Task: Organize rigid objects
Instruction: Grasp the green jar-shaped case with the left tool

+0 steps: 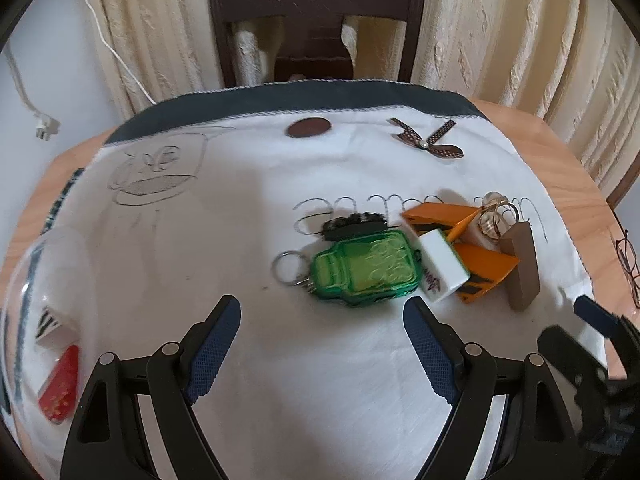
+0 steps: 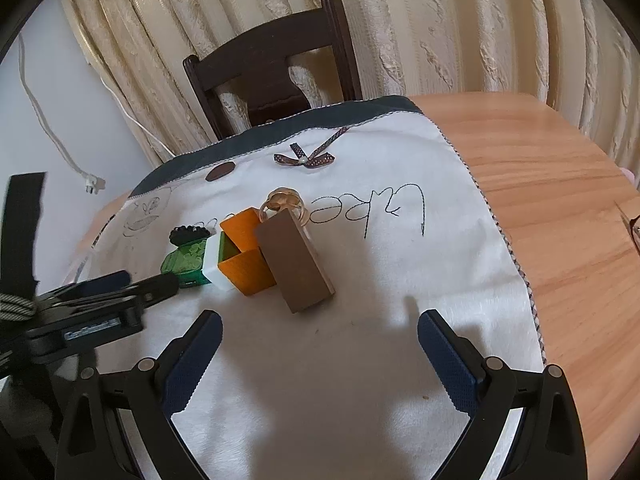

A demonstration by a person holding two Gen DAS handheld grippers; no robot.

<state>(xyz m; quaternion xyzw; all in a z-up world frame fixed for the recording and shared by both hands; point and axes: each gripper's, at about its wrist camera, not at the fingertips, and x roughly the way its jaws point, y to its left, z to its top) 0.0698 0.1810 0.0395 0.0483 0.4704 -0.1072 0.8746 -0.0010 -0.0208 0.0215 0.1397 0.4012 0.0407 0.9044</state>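
Nearest the cameras, the left gripper [image 1: 322,312] and the right gripper [image 2: 320,322] both hover over the white cloth [image 1: 280,360] with their jaws spread wide and nothing between them. At the near left edge of the left wrist view sits a clear bowl [image 1: 24,280] holding a red piece [image 1: 60,386] and a striped white block [image 1: 52,326]. Just beyond the left gripper lies a green keychain [image 1: 366,268] with its metal ring [image 1: 288,268] toward the left, and a black comb-like piece [image 1: 356,224] touches its far side. To its right a white tile [image 1: 442,266] leans against an orange piece [image 1: 476,256], which touches a brown block [image 1: 522,268]; a cluster of gold rings [image 1: 494,216] lies just behind them. All of these rest together in a tight group on the cloth, which covers a wooden table [image 2: 560,200]. A pair of glasses [image 1: 628,264] lies on the bare wood at the right. Farther back the cloth carries a brown oval patch [image 1: 308,127] and a dotted ribbon bow [image 1: 426,140]. Beyond the table stand a dark wooden chair [image 1: 316,24] and cream curtains [image 1: 500,28].
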